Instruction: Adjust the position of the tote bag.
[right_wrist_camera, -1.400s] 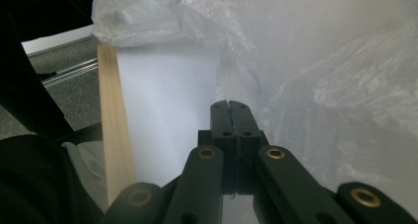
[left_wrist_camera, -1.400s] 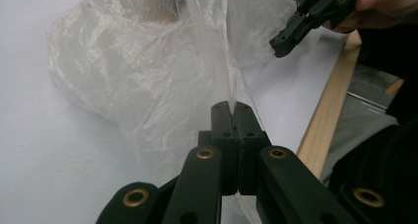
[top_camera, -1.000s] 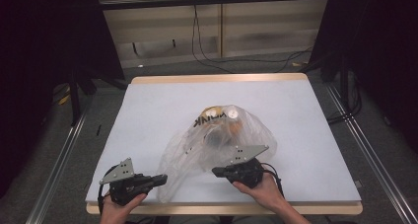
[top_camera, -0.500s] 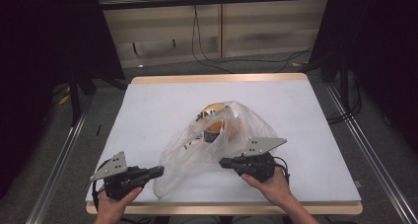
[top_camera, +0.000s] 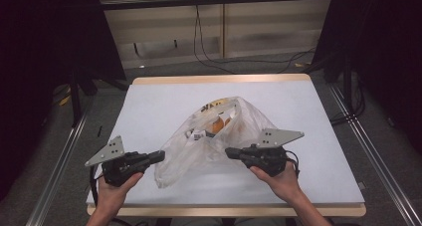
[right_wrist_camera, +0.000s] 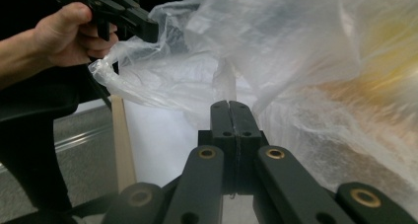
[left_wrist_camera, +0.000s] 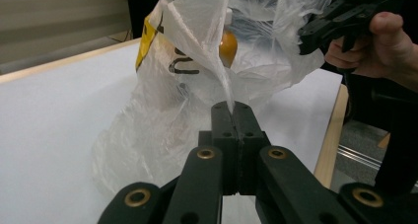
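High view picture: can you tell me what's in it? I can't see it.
Two hands hold black tongs, each pinching one side of a clear plastic bag on a white table. The left tongs and right tongs pull its edges apart. Inside are small packets, one orange.

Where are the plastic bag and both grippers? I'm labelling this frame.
plastic bag (top_camera: 234,131), high view, its crumpled side.
left gripper (top_camera: 160,155), high view, jaw tips.
right gripper (top_camera: 229,151), high view, jaw tips.
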